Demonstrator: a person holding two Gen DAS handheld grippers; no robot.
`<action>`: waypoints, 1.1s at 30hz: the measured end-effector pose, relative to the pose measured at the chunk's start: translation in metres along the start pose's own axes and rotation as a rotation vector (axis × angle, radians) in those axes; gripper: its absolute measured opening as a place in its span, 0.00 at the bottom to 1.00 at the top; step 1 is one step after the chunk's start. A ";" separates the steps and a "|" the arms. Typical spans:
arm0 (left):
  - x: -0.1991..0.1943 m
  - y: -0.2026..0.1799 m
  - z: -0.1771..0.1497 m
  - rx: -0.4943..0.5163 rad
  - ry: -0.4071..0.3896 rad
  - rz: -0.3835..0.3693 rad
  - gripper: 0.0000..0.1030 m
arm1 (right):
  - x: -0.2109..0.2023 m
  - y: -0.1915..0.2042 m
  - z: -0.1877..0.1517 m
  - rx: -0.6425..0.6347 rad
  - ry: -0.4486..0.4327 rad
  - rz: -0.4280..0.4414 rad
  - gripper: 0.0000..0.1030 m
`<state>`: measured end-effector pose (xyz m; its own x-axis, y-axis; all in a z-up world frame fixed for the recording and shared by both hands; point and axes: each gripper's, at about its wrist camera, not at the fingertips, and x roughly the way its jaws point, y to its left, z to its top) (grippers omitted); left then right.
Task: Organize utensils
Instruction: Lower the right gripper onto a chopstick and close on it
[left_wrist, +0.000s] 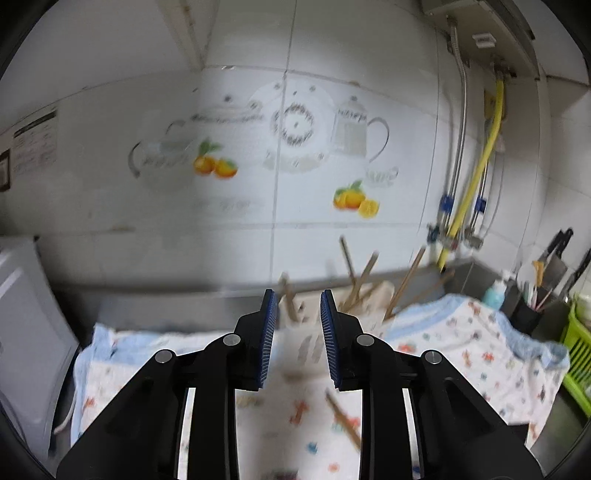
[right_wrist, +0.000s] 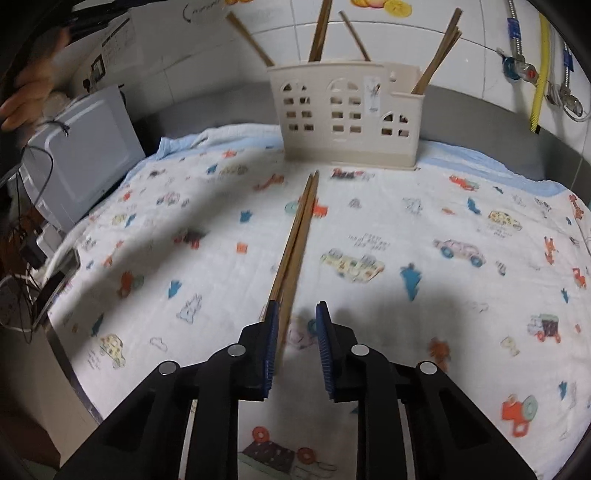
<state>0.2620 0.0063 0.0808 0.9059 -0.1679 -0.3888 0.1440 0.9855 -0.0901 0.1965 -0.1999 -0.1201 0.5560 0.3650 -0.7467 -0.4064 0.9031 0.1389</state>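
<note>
Home kitchen: tiled wall (left_wrist: 258, 55), gas pipe (left_wrist: 484, 158)

Left wrist view faces the tiled wall nearly level; right wrist view tilts down, nearer; both share the cream utensil holder (right_wrist: 345, 114) on the printed cloth (right_wrist: 424, 229).

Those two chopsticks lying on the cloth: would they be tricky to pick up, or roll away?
The chopsticks look thin, stiff and wooden, so probably light and unlikely to bend. They lie side by side on the soft cloth, which should keep them from rolling far. Being slim, one could slip or pivot if the jaws catch only one end.
</note>
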 end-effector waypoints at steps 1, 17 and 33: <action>-0.004 0.004 -0.009 -0.009 0.018 -0.005 0.24 | 0.003 0.002 -0.002 0.007 0.008 0.008 0.17; -0.051 0.057 -0.095 -0.150 0.091 0.068 0.25 | 0.021 0.011 -0.006 -0.001 0.040 -0.038 0.10; -0.029 0.022 -0.174 -0.151 0.296 0.027 0.37 | 0.002 -0.002 -0.015 0.030 -0.002 -0.049 0.07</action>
<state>0.1692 0.0281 -0.0694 0.7501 -0.1635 -0.6408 0.0404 0.9785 -0.2024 0.1876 -0.2040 -0.1316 0.5763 0.3207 -0.7517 -0.3568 0.9262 0.1217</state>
